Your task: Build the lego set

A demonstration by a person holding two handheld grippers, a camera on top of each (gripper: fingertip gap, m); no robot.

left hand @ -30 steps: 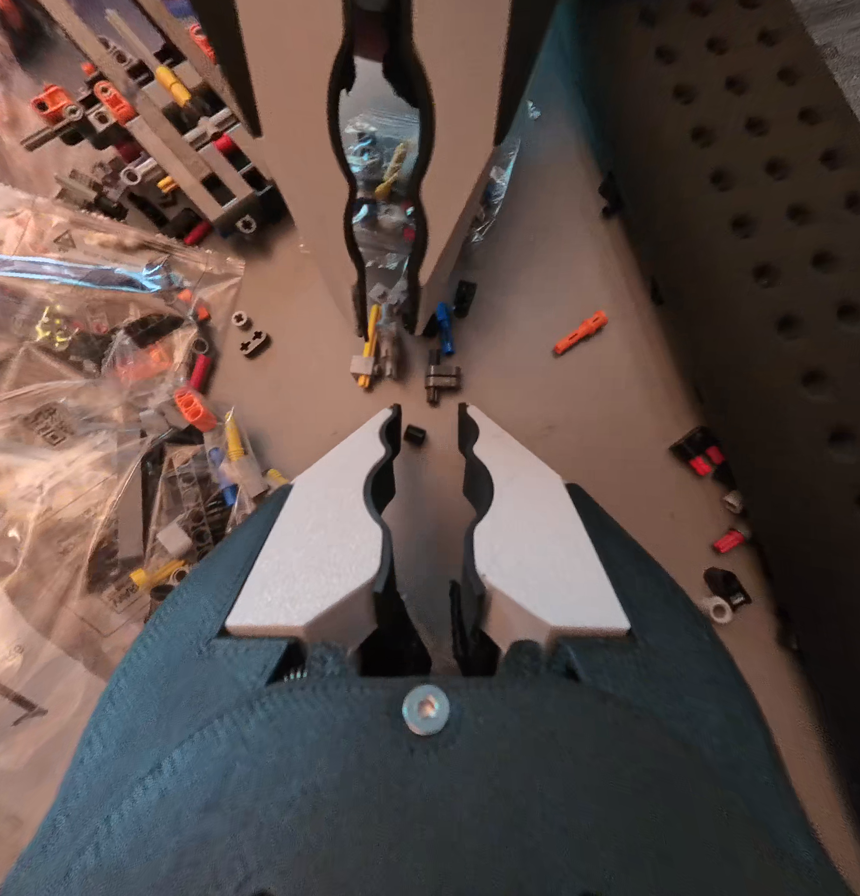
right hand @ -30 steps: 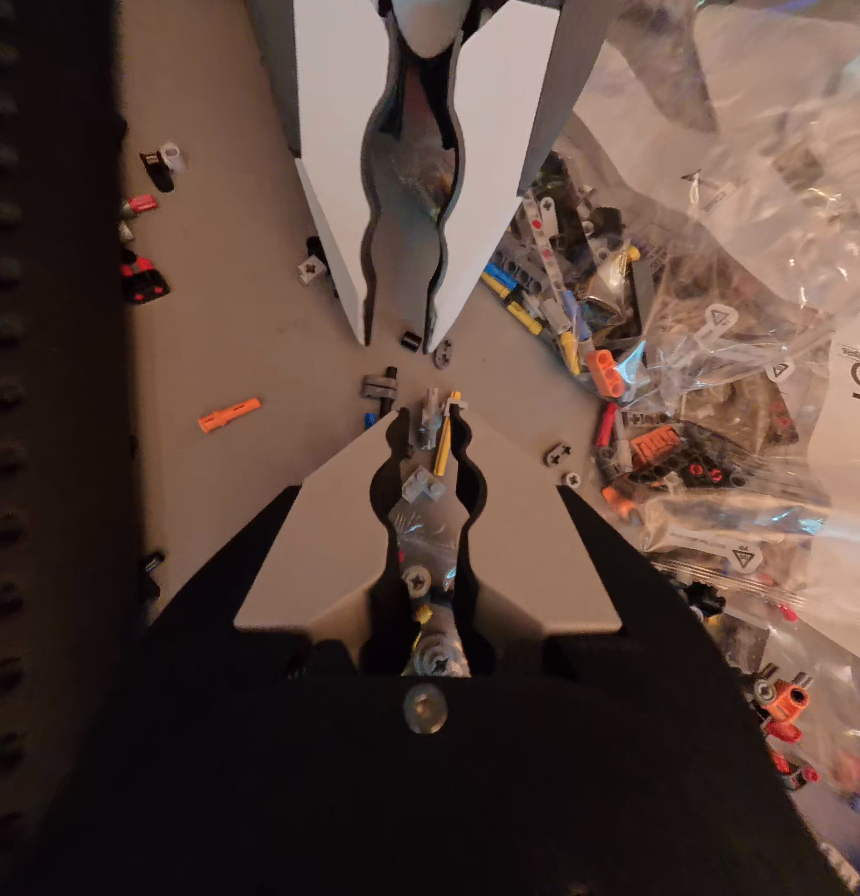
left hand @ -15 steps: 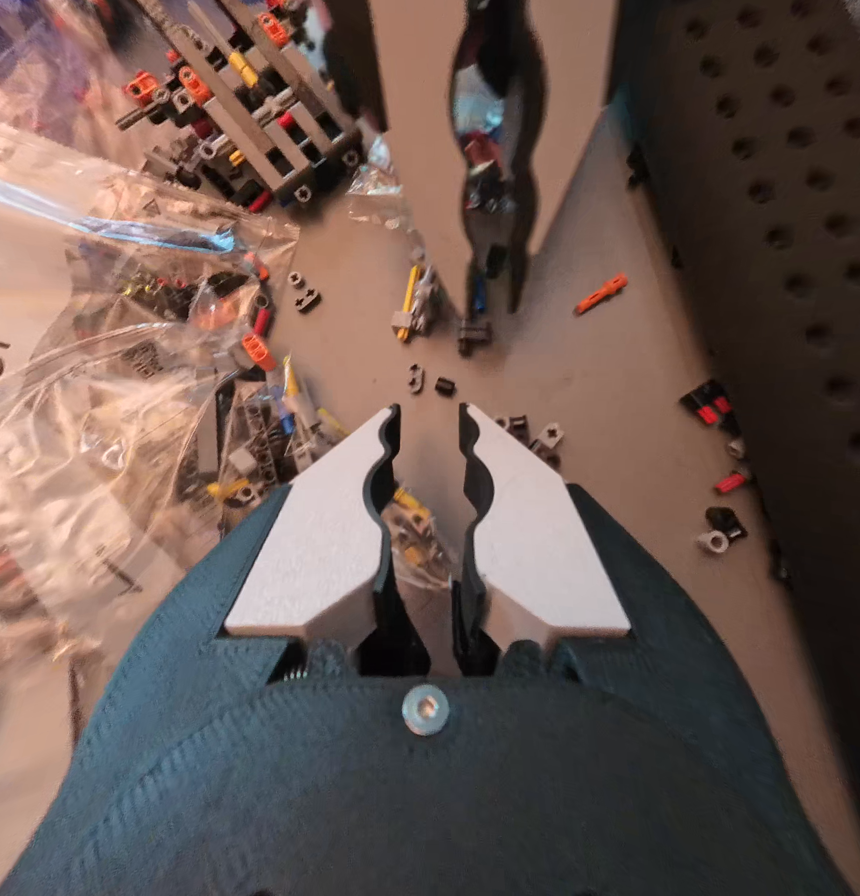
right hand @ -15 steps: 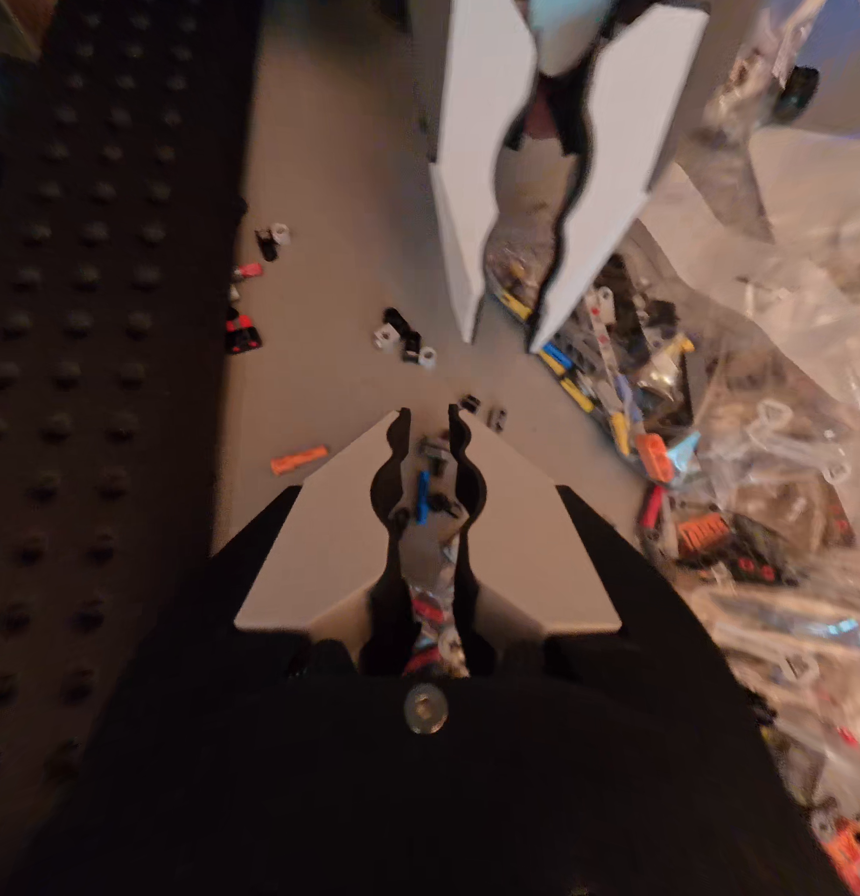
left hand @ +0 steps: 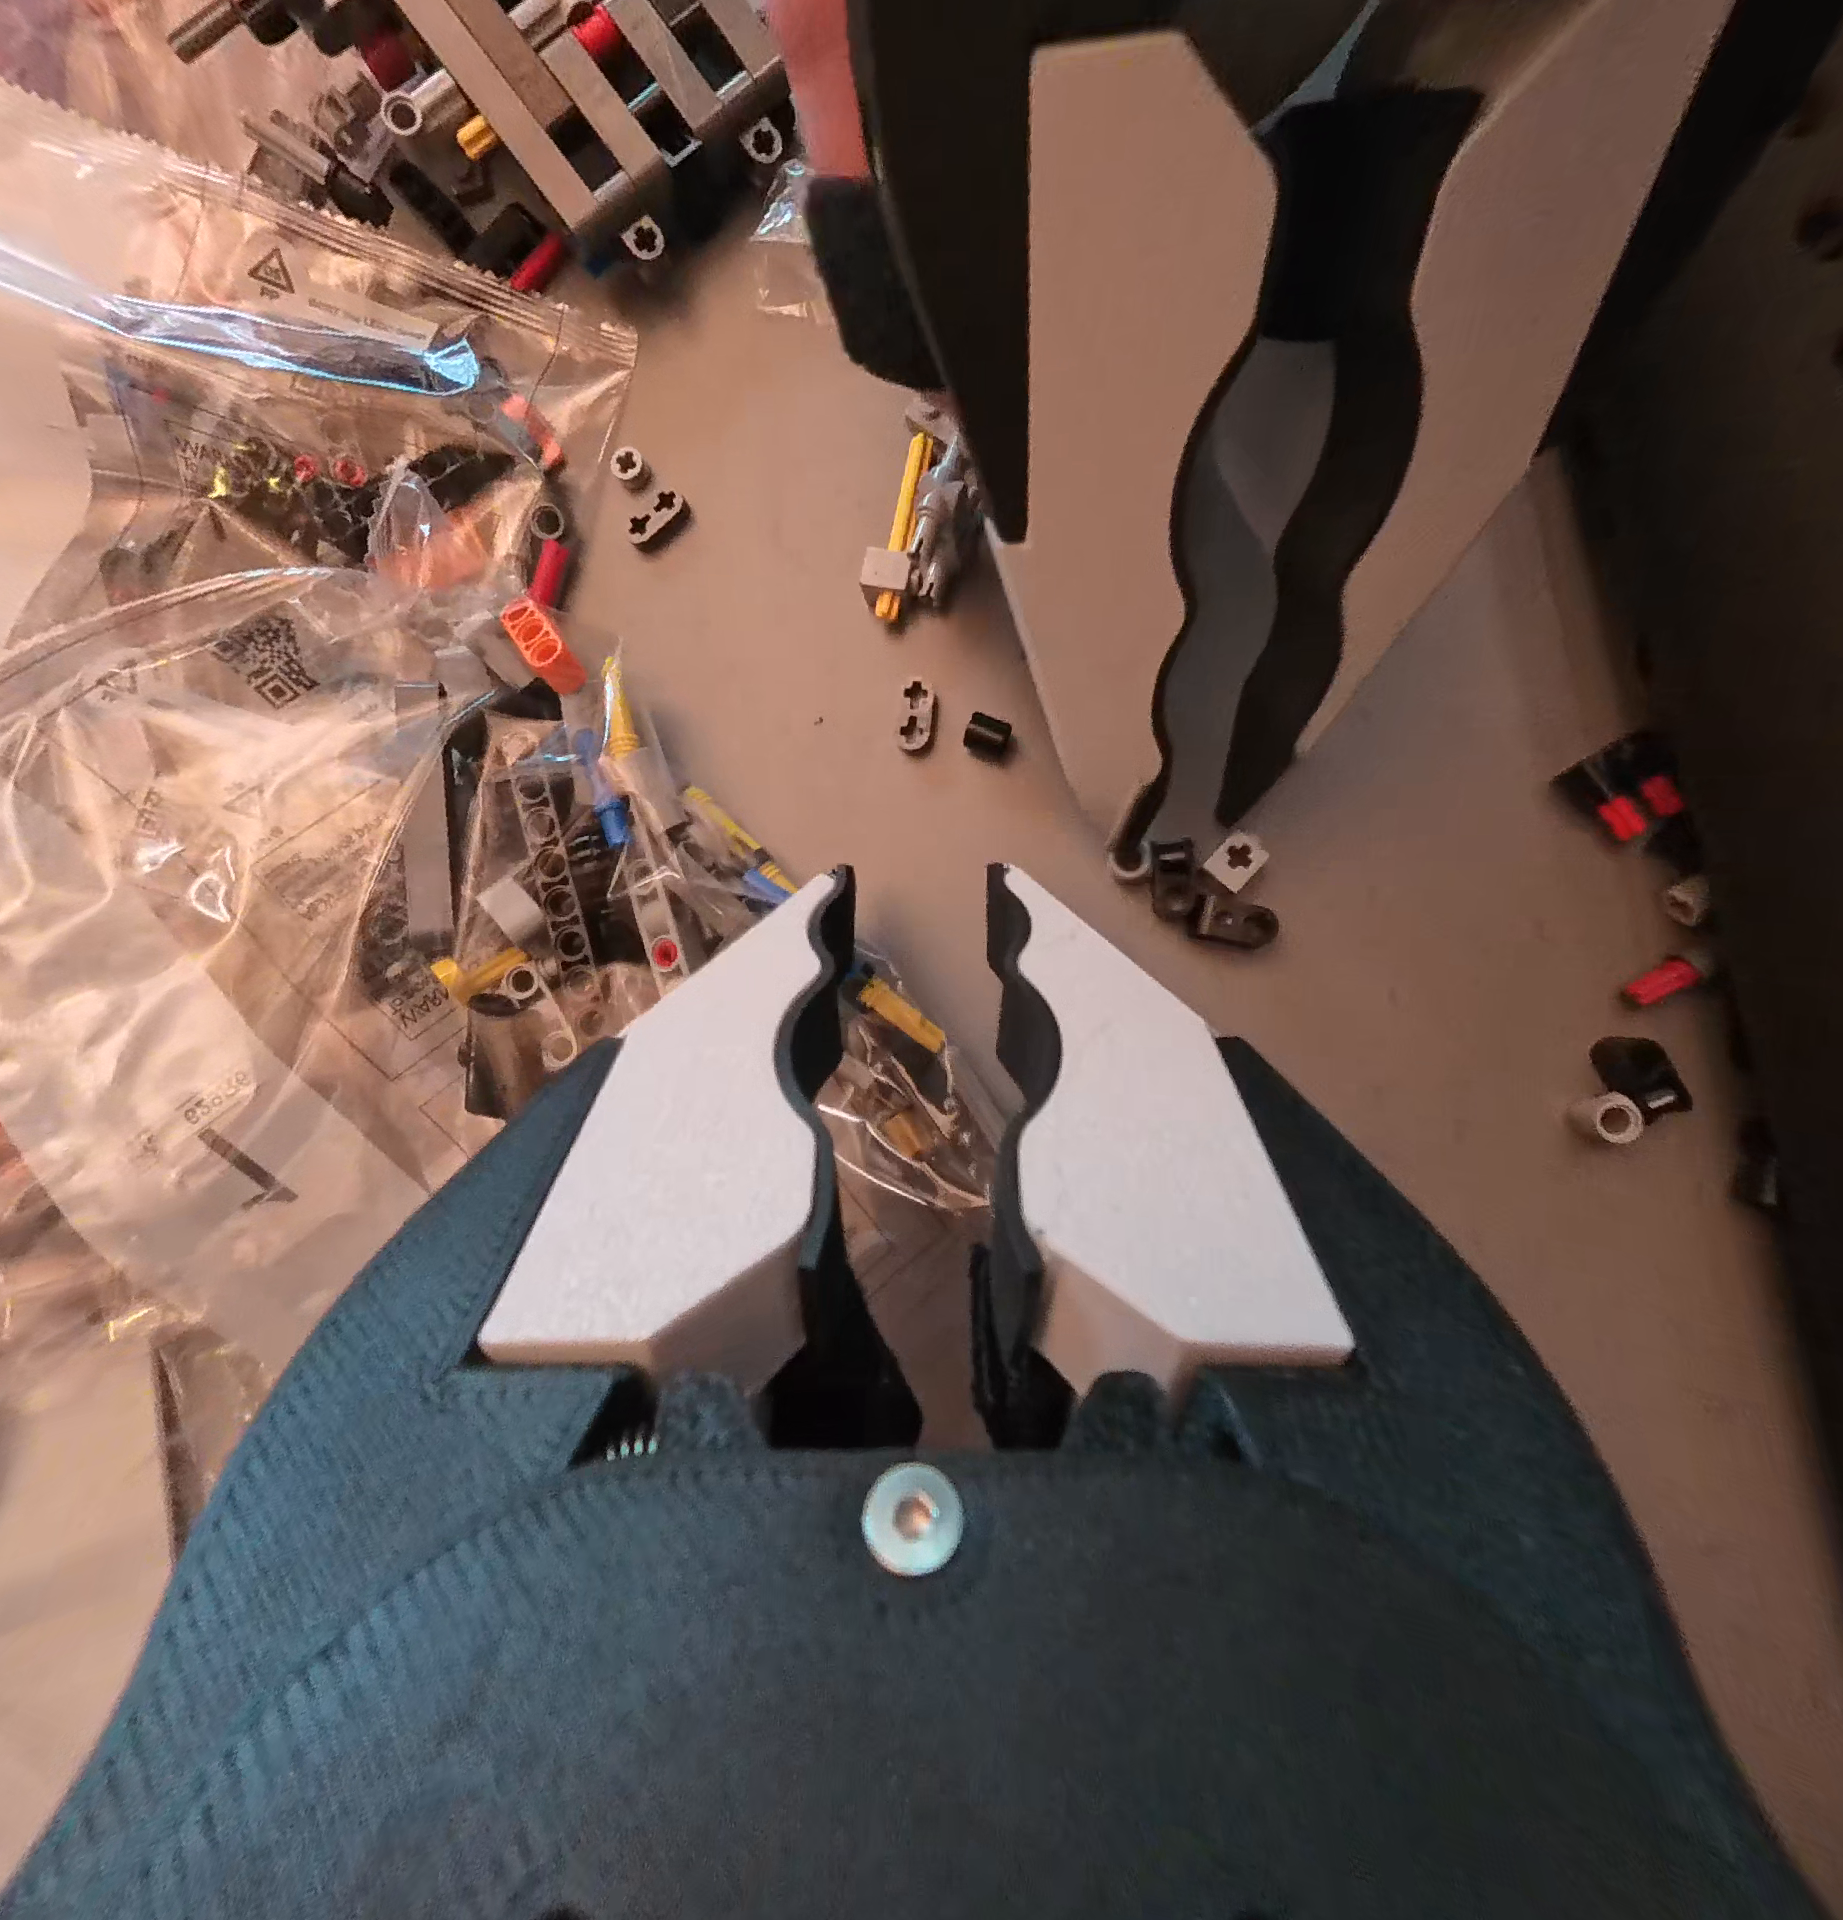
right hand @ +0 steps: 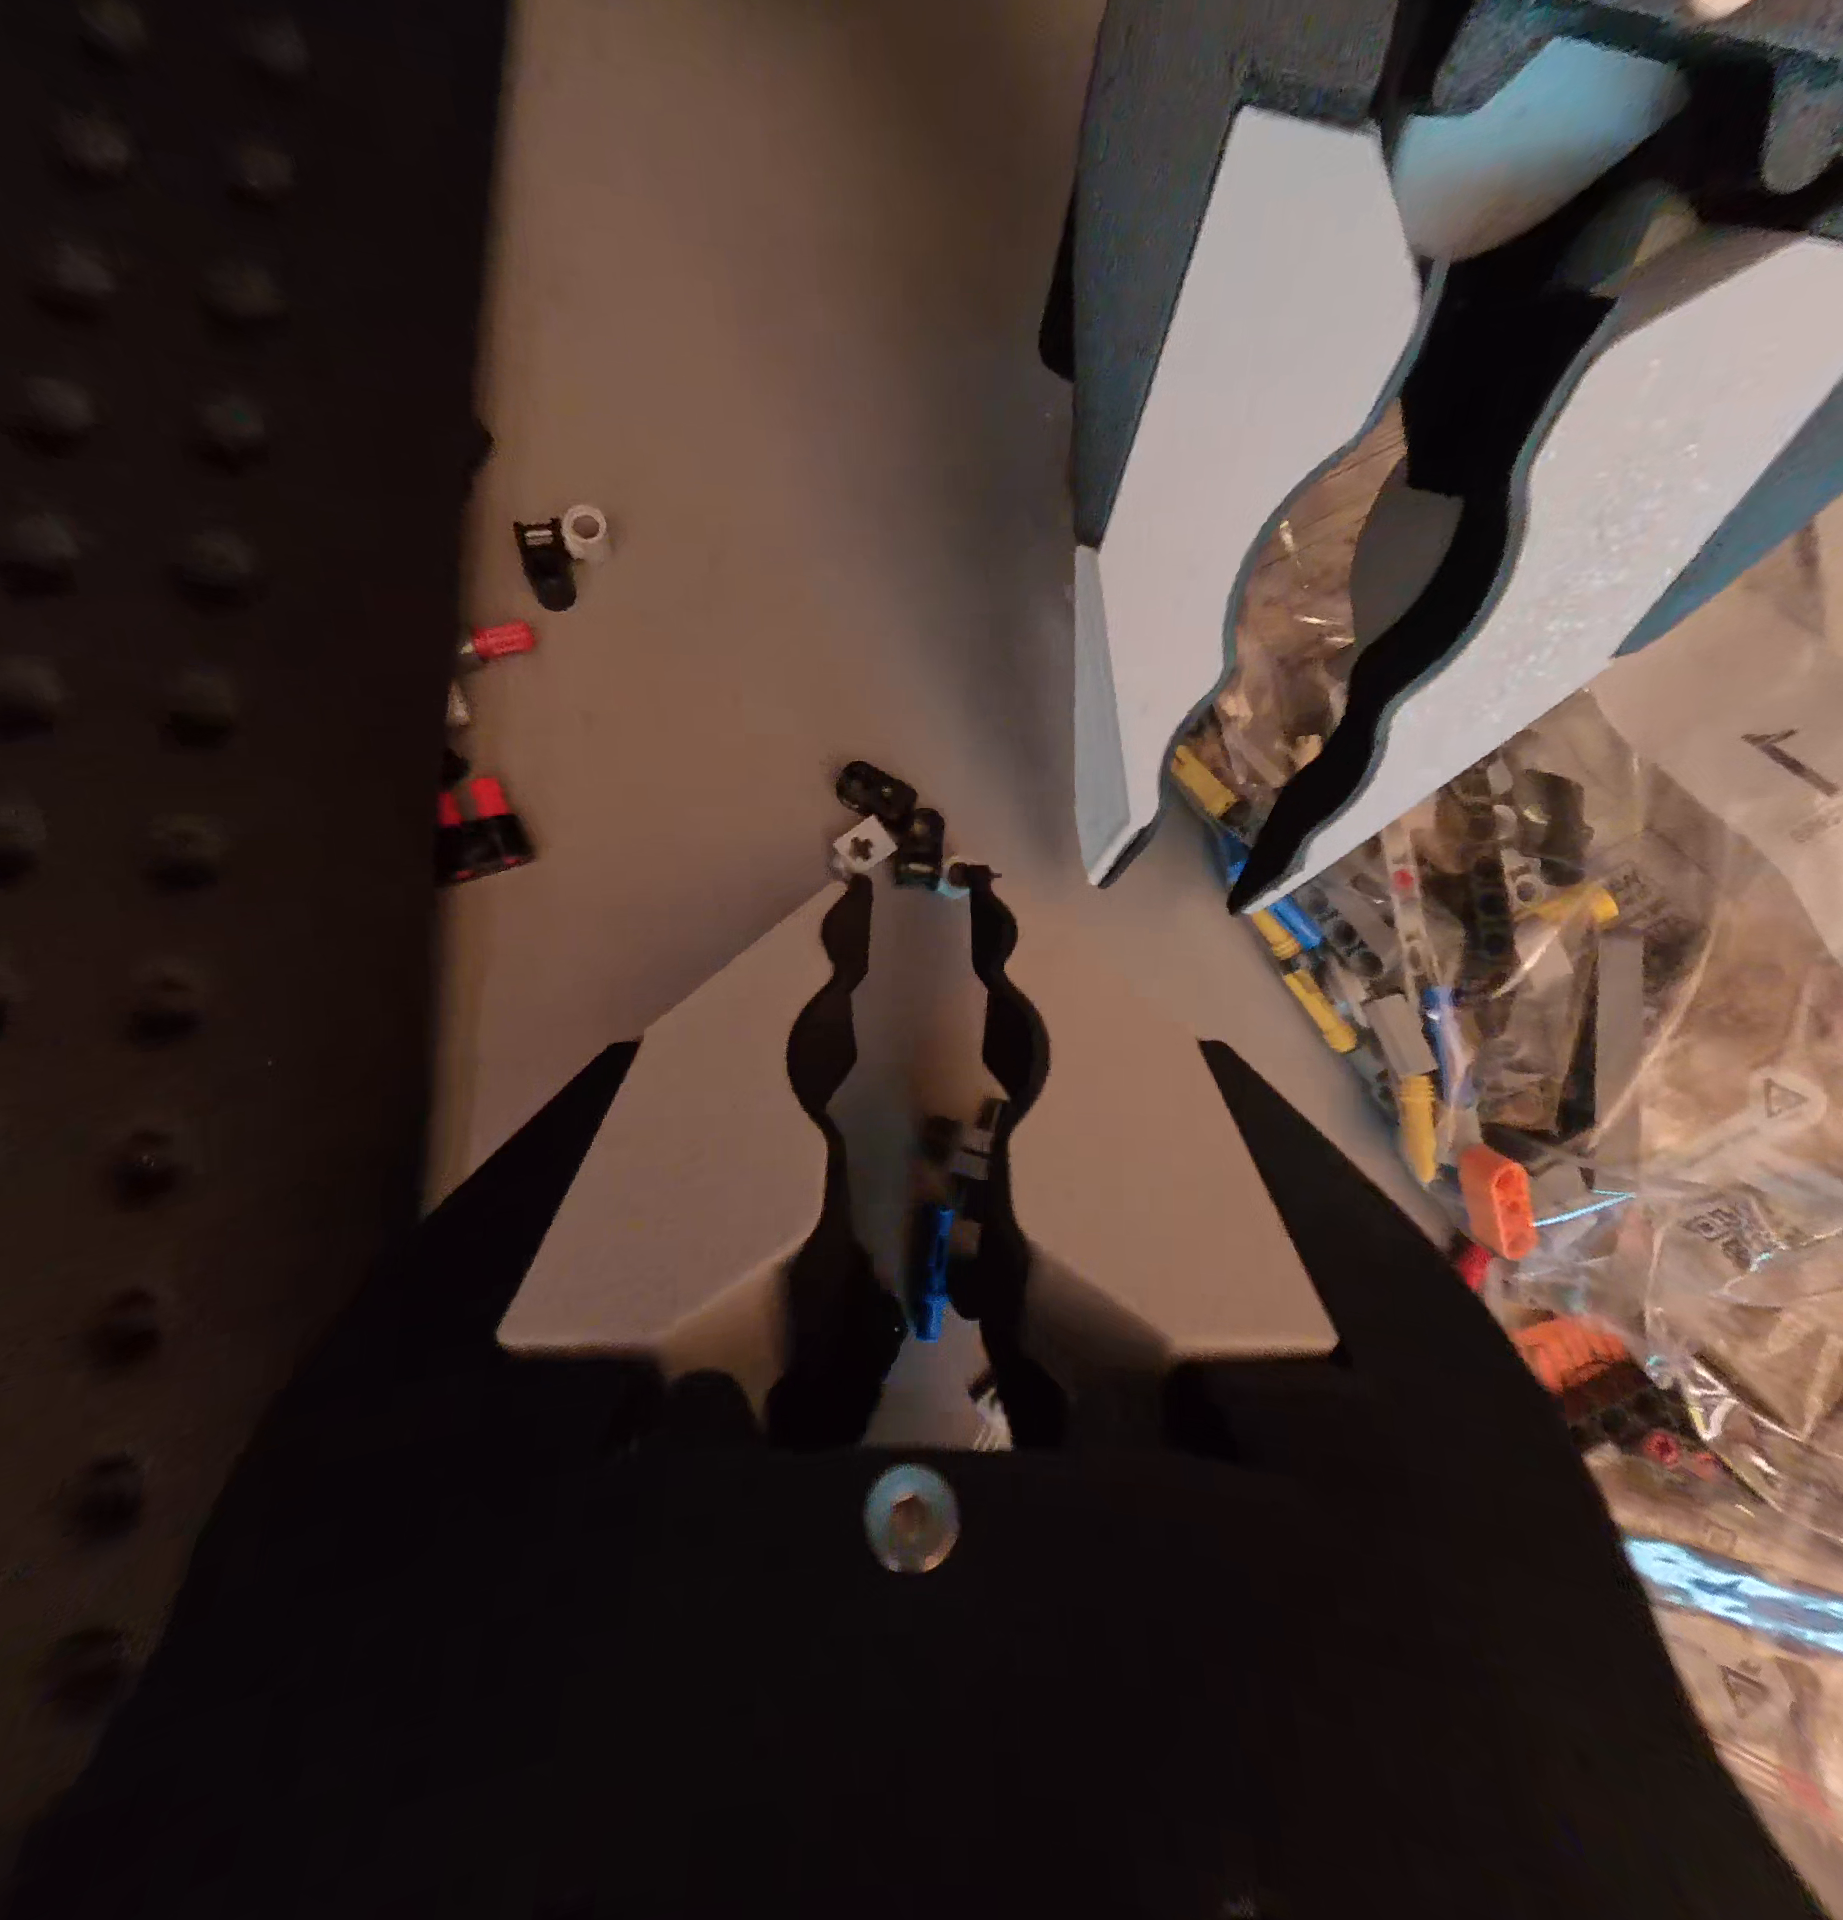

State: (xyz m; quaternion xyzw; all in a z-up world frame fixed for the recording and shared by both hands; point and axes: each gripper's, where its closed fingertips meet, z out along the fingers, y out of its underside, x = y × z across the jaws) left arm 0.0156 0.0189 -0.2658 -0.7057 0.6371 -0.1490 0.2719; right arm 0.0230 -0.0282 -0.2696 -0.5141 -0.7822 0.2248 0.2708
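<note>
My left gripper (left hand: 919, 878) is open and empty, hovering over the edge of a clear bag of parts (left hand: 605, 914). My right gripper (right hand: 917, 881) is open, its tips right at a small cluster on the table: a white cube piece (right hand: 860, 847) and black connectors (right hand: 875, 787). The same cluster (left hand: 1237, 862) lies at the right gripper's tips (left hand: 1187, 831) in the left wrist view. A blue pin (right hand: 932, 1268) lies on the table under the right fingers. A partly built grey and black assembly (left hand: 584, 135) stands at the far left.
A black studded board (right hand: 169, 727) borders the table, with red and black pieces (right hand: 475, 821) along its edge. Several clear part bags (left hand: 221, 623) cover the other side. A grey connector (left hand: 915, 717), a black bush (left hand: 988, 730) and a yellow axle (left hand: 901, 540) lie loose. My right gripper's tips are some 7 cm from the blue pin (right hand: 932, 1268).
The right gripper left the yellow axle pile and moved to the white cube cluster. The left gripper drew back over the bag's edge. Both stayed open.
</note>
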